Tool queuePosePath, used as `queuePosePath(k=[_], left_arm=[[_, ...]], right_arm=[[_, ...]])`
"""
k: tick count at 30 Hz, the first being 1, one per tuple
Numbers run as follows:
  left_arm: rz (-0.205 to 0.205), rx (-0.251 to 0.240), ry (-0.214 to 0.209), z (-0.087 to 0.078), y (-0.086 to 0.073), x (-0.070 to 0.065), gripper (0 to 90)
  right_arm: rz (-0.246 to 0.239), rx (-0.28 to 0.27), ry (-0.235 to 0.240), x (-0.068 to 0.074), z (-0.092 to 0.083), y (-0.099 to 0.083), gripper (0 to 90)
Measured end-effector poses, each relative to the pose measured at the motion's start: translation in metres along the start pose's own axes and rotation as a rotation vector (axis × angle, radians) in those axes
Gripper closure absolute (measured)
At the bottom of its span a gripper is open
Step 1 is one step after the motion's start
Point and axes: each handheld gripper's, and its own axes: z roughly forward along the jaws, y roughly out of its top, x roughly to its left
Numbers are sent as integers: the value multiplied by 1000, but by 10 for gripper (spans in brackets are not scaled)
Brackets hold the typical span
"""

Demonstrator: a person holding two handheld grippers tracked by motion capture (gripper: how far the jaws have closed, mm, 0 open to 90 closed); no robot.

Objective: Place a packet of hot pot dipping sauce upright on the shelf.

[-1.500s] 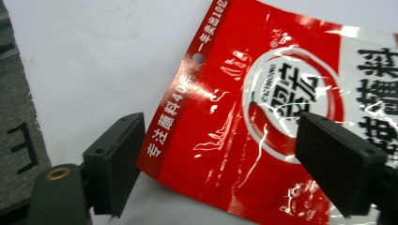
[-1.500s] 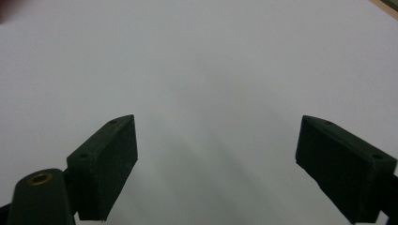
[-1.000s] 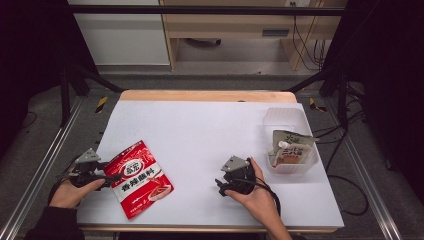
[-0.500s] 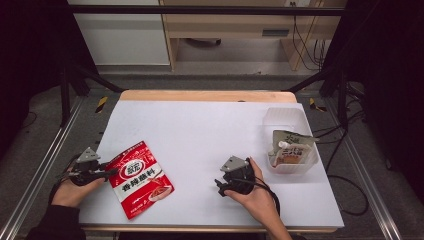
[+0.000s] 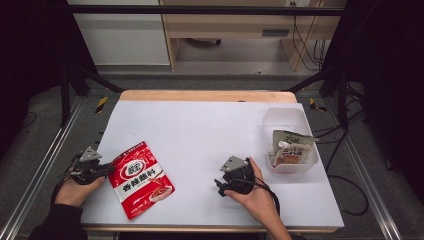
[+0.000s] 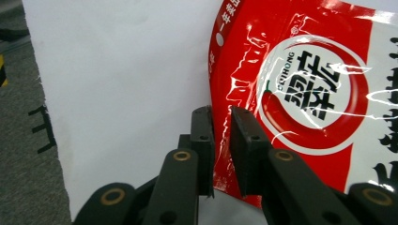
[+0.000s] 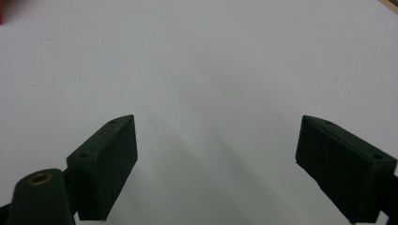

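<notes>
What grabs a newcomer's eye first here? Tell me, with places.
The glossy red chili seasoning packet lies at the near left of the white table, its edge pinched between the nearly closed jaws of the left gripper. At the right edge, a clear plastic bin holds a spouted pouch. The right gripper rests open at near centre.
</notes>
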Motion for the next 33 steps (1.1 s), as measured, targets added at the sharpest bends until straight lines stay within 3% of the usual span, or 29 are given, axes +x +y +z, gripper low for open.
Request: queuePosePath(k=[9, 14, 24, 33], left_arm=[[-11, 9, 11, 1, 1, 2, 890], [16, 14, 23, 1, 3, 0, 900], [70, -64, 28, -7, 21, -7, 900], [193, -133, 54, -16, 50, -33, 900]], right_arm=[[-4, 0, 1, 1, 0, 0, 134], [-8, 2, -1, 1, 0, 0, 133], [-9, -8, -5, 1, -1, 0, 133], [-7, -13, -17, 1, -3, 2, 131]])
